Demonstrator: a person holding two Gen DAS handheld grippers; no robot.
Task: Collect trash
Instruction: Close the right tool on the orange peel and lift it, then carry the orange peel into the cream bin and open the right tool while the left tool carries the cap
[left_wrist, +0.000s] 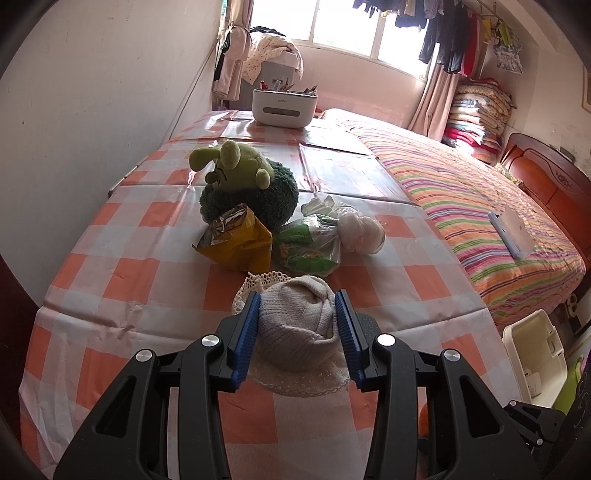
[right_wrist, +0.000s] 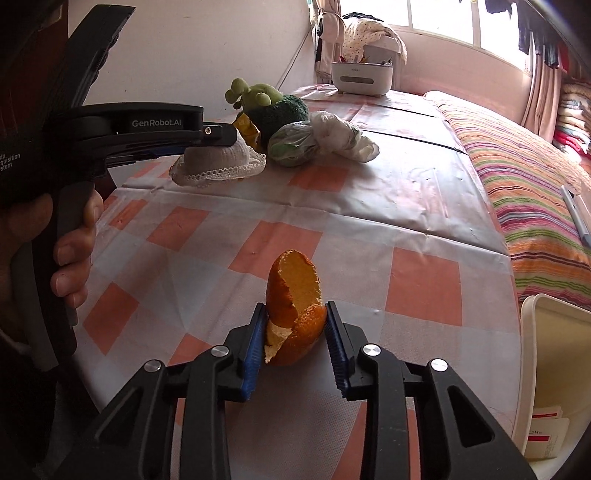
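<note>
Blue ribbed pads on both tongs are loaded. Left gripper (left_wrist: 298, 314) is pinched on a rolled white knitted cloth with a lace crochet edge (left_wrist: 295, 332), one pad on each flank; the lace hem rests on the orange-and-white checked plastic tablecloth (left_wrist: 122, 221). In the right wrist view the same left gripper (right_wrist: 221, 142) comes in from the side, with the person's hand (right_wrist: 70, 254) wrapped around its black handle.

Right gripper (right_wrist: 295, 325) is clamped on a curled piece of orange peel (right_wrist: 293, 310), pale inner side up and facing forward, held near the table's front edge, well apart from the cloth.

Beyond the cloth, close together: a torn yellow foil snack bag (left_wrist: 236, 240), a knotted clear plastic bag with green packaging inside (left_wrist: 310, 243), and a crumpled white plastic bag (left_wrist: 360, 230) touching it. Behind those sits a green plush toy with a dark green furry base (left_wrist: 247, 181). Far end of the table: a white plastic organiser box (left_wrist: 284, 105) holding pens.

Right of the table is a bed with a multicolour striped cover (left_wrist: 480, 206). A white open-top plastic bin (right_wrist: 554, 369) stands just beside the table's front right corner.
</note>
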